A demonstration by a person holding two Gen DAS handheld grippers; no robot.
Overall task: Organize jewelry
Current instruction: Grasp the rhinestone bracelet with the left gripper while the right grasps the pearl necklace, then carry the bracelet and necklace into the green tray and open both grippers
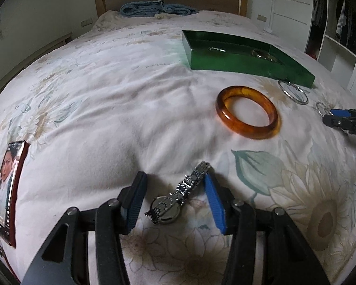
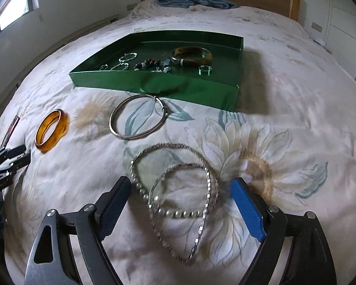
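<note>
Between the left gripper [image 1: 173,197] jaws lies a watch [image 1: 178,194], untouched.

One green tray [image 2: 154,83], one amber bangle [image 1: 247,112], one silver hoop [image 2: 137,117], one watch [image 1: 178,194], one phone [image 1: 7,190]

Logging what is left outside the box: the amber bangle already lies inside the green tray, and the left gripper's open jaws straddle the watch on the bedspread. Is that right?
Not quite. The amber bangle is not in the green tray; it lies on the bedspread in front of it, as the left wrist view shows. The rest stands: the left gripper is open, its jaws either side of the watch.
</note>
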